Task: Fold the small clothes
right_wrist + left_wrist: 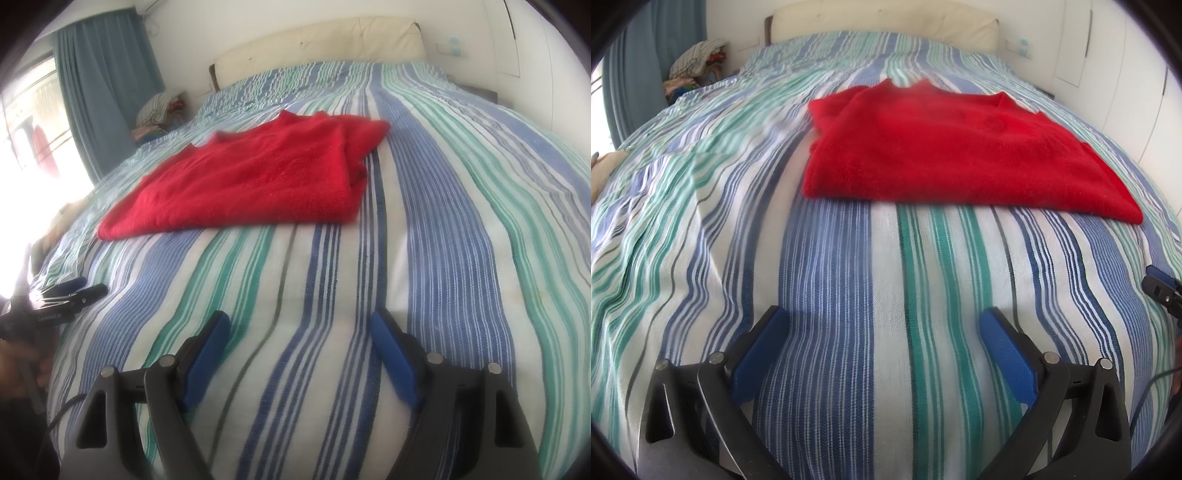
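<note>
Both the left gripper (pixel 882 325) and the right gripper (pixel 299 328) hang with jaws spread wide and empty over the striped bedspread (pixel 831 295), well short of the red garment (pixel 942 155), which lies part-folded mid-bed. The risk, as I judge it: a low pinch at its near edge could catch the bedspread too, or take only the top layer and undo the fold
</note>
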Action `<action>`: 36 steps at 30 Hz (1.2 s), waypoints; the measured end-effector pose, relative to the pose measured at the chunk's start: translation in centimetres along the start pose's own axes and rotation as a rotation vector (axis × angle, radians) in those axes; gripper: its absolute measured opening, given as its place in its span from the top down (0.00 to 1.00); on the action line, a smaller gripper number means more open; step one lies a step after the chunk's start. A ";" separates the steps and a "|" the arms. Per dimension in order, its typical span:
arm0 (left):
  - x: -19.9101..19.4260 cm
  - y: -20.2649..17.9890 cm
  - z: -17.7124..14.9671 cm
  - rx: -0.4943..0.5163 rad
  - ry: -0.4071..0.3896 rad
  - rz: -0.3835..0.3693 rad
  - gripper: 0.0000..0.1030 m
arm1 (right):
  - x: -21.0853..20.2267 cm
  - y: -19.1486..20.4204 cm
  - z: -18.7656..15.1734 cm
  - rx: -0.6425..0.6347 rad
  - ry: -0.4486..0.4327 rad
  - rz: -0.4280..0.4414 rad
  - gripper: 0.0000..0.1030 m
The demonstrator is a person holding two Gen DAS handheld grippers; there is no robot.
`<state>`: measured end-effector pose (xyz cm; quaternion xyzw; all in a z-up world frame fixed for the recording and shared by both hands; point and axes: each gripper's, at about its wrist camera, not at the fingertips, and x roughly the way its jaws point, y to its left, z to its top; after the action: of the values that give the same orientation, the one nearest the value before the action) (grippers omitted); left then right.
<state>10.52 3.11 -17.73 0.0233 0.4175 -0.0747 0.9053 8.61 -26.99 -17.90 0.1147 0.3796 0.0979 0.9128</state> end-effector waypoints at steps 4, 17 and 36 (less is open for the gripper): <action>0.0 0.0 0.0 0.000 0.000 0.000 0.01 | 0.0 0.0 0.0 -0.001 0.000 -0.001 0.24; 0.1 -0.1 0.6 -0.003 0.044 0.014 0.01 | 0.0 0.0 0.0 -0.001 0.000 -0.002 0.24; -3.4 4.8 3.4 -0.139 -0.017 -0.052 0.02 | 0.6 -5.1 13.8 0.212 0.079 0.098 0.22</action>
<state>11.64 7.91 -12.98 -0.0511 0.4145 -0.0692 0.9060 19.43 -33.58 -10.31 0.2247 0.4174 0.1060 0.8741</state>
